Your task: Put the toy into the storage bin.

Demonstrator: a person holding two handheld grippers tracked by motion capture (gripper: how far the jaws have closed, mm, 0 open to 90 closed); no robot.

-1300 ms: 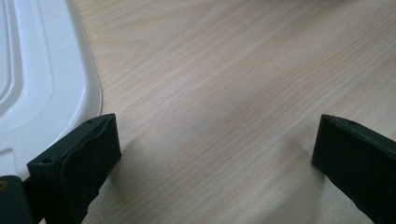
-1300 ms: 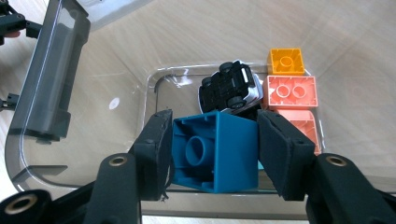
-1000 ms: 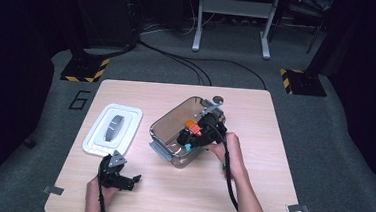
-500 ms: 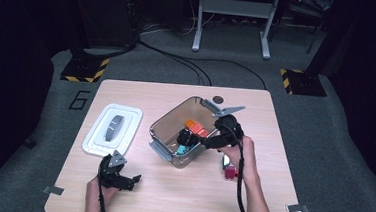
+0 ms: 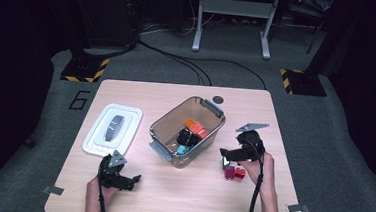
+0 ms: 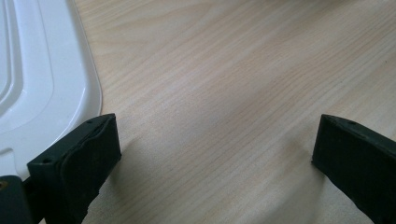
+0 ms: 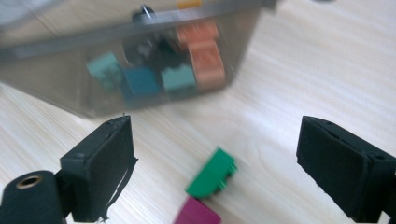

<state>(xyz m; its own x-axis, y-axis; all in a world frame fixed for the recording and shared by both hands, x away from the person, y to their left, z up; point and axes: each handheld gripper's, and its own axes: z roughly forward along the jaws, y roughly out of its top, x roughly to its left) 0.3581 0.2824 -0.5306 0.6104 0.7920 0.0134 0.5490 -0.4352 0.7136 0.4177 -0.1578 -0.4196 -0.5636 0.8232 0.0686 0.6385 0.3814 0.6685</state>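
so on my pale grained wooden table [image 5: 179, 195] i have the right gripper [image 7: 215, 154] with its jaws just opened wide, gripping nothing. below them lies a blocky green brick [image 7: 212, 173], just beside a smooth magenta one [image 7: 196, 215], near the clear plastic bin [image 7: 56, 88].

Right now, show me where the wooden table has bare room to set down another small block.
The wooden table is bare along its near edge, between the left gripper and the red blocks. The far left corner beyond the white lid is bare too. It is crowded between the clear plastic bin and the right gripper, where the green block lies.
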